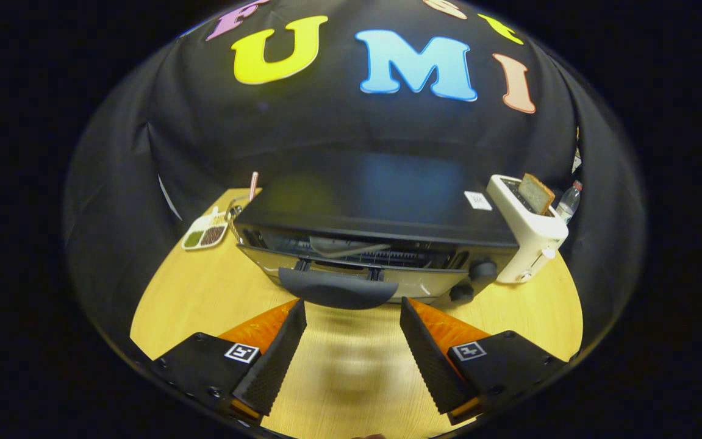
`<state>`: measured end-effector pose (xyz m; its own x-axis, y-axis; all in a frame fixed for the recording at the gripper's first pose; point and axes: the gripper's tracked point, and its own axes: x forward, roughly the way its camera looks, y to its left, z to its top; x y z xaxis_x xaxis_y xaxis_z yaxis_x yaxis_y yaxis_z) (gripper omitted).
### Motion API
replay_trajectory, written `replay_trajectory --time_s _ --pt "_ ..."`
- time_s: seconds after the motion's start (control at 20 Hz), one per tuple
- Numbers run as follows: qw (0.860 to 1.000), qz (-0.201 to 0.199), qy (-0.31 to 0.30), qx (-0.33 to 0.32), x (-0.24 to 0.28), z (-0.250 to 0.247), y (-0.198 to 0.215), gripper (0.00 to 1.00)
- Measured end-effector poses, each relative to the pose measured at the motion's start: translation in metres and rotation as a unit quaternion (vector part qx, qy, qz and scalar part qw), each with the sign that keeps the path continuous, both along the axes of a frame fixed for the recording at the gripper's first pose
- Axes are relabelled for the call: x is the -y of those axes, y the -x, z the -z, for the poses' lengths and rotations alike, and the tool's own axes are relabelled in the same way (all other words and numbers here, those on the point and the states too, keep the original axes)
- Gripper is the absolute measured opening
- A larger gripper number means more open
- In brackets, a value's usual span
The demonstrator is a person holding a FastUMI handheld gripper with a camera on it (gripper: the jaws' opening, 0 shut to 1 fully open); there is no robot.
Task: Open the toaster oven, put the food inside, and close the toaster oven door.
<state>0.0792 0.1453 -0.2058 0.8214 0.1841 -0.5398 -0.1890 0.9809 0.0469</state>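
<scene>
A black toaster oven (pixel 381 201) stands on the wooden table (pixel 204 286) just ahead of my fingers. Its glass door (pixel 351 259) is partly open, tilted toward me, and the curved dark handle (pixel 337 289) sits right beyond the fingertips. Through the gap I see the wire rack and something pale on it, too dim to name. My gripper (pixel 352 311) is open, fingers wide apart, with nothing between them. The handle is just above the gap between the two fingertips, not touched by either.
A white pop-up toaster (pixel 530 235) with a slice of bread (pixel 537 194) in its slot stands right of the oven. A clear bottle (pixel 569 200) is behind it. Left of the oven lie a small divided dish (pixel 205 235) and a pink stick (pixel 254 185).
</scene>
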Motion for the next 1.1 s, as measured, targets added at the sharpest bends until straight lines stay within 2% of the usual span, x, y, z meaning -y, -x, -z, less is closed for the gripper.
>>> replay_trajectory --time_s 0.2,0.3,0.5,0.7,0.95,1.1 --pt "0.996 0.015 -0.023 0.088 0.027 -0.071 -0.009 0.99" --pt "0.991 0.018 -0.005 0.132 0.050 -0.108 -0.004 0.99" --pt "0.972 0.036 0.000 0.233 0.088 -0.185 0.017 0.98" --pt "0.958 0.069 -0.017 0.278 0.147 -0.234 0.039 0.98" --pt "0.943 0.131 -0.017 0.304 0.225 -0.255 0.056 0.98" --pt "0.945 0.147 -0.031 0.290 0.242 -0.246 0.056 0.98"
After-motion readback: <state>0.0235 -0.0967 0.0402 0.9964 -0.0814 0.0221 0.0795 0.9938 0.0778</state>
